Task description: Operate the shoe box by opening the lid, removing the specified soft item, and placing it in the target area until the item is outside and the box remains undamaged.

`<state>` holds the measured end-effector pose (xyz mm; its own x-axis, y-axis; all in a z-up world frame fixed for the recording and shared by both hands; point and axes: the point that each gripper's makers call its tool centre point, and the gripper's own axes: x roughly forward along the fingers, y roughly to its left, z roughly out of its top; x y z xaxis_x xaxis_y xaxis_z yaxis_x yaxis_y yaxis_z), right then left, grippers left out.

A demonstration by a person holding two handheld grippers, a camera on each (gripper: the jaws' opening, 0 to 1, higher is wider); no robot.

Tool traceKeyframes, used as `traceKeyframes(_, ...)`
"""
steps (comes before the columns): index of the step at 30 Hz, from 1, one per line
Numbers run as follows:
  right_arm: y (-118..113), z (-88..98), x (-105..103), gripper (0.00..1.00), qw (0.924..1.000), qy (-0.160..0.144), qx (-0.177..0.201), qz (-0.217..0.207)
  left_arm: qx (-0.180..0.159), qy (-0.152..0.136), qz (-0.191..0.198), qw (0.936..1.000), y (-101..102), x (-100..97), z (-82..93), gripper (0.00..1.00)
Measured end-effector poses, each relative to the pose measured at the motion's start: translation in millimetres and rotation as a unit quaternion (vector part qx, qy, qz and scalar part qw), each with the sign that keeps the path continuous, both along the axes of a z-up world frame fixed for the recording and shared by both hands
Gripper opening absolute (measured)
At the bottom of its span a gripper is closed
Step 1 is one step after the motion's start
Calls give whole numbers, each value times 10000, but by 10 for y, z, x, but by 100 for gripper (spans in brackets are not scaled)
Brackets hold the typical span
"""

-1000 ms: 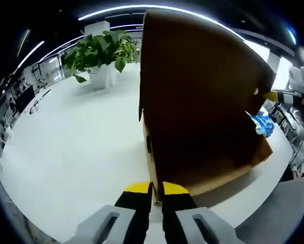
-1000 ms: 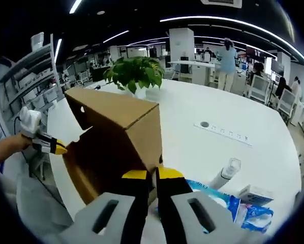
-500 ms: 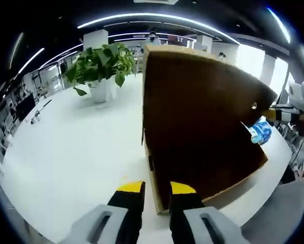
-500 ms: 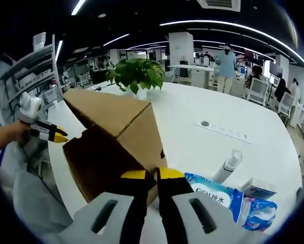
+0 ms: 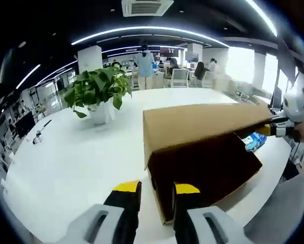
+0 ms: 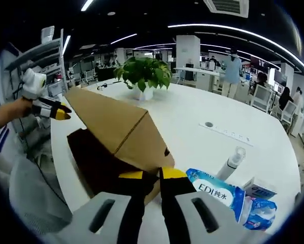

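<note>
The brown cardboard shoe box [image 5: 203, 168] lies on the white table [image 5: 65, 162], its lid [image 5: 203, 124] hanging low and nearly level over the dark inside. My left gripper [image 5: 156, 188] is open, and the box's near corner stands just ahead of its jaws. In the right gripper view the left gripper [image 6: 60, 111] sits in a hand, slightly apart from the lid [image 6: 106, 119]. My right gripper [image 6: 152, 174] is shut on the lid's corner flap. It also appears at the lid's far corner in the left gripper view [image 5: 271, 129]. What the box holds is hidden.
A potted plant [image 5: 98, 89] stands at the table's back. Beside the box lie a blue wipes pack [image 6: 218, 190], a spray bottle [image 6: 228, 165] and a small carton [image 6: 256, 188]. A socket strip [image 6: 228, 133] is set in the tabletop. People and chairs are far behind.
The lid has swung from upright down to nearly level. My left gripper has opened and let go of the box edge. The right gripper stays shut on the lid.
</note>
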<state>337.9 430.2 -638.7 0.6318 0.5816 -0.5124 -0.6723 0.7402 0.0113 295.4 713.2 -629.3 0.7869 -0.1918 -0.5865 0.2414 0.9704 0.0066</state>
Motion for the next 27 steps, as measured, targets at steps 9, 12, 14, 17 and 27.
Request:
traceKeyframes(9, 8, -96, -161, 12, 10000, 5, 22, 90, 30, -70, -149, 9999, -57, -56, -9, 25)
traceKeyframes(12, 19, -133, -219, 14, 9998, -22, -32, 185, 83, -55, -230, 9997, -77, -90, -41, 26)
traceKeyframes(14, 16, -161, -251, 14, 9997, -21, -56, 216, 104, -37, -270, 9996, -87, -111, -59, 26)
traceKeyframes(17, 16, -200, -292, 15, 9997, 18, -42, 237, 104, -31, -304, 9995, -103, -138, -77, 26)
traceKeyframes(27, 52, -302, -451, 20, 9991, 22, -54, 413, 212, 85, -498, 9985, -145, -247, -208, 28)
